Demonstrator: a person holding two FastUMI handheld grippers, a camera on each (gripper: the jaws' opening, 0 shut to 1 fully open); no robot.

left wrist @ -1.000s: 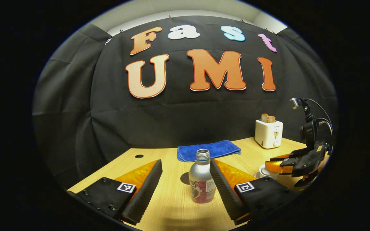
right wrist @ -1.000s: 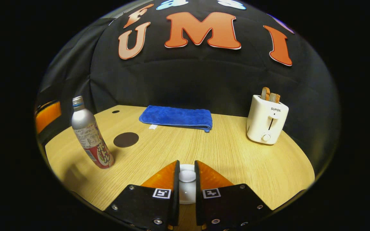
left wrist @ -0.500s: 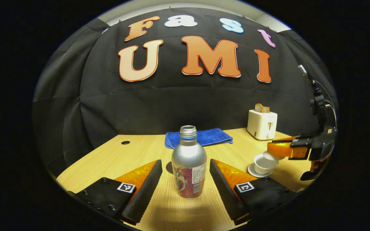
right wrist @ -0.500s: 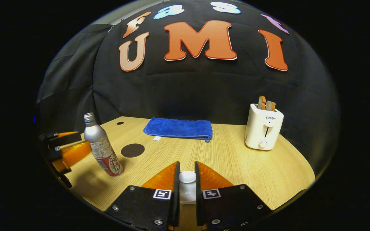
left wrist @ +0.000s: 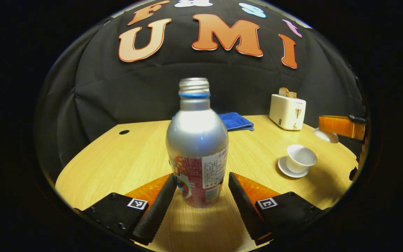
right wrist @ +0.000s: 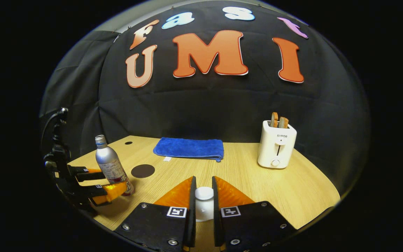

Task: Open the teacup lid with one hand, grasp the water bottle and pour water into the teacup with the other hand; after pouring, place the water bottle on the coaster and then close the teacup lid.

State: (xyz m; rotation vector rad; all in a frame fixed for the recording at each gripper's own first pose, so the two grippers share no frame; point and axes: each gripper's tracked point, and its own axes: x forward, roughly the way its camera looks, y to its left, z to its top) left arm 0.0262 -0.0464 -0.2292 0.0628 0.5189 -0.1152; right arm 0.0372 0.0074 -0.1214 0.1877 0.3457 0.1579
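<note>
Teacup lid off, water bottle not yet gripped

Table [left wrist: 117, 164]: light wood, carries everything. Water bottle [left wrist: 197, 147] stands upright on it, uncapped, between the left gripper [left wrist: 201, 196] fingers. Jaws spread wide; one finger looks close to the label or just touching, the other has a clear gap, so no grasp yet. Teacup [left wrist: 301, 158] sits open on its saucer [left wrist: 285, 170], well to the right of the bottle. Teacup lid [right wrist: 204, 194] is clamped between the right gripper [right wrist: 203, 210] fingers, held up off the cup.

Progress, my read: lid-open step done. Left: close on bottle, pour, set bottle on coaster, put lid back.

View differences:
- Right gripper view shows the dark round coaster [right wrist: 143, 170] just beside the bottle, plus the full blue towel [right wrist: 188, 148] and the white toaster [right wrist: 276, 148] with bread in it.
- Left gripper view shows the open teacup and saucer, with the lid hanging near them at the right edge.
</note>
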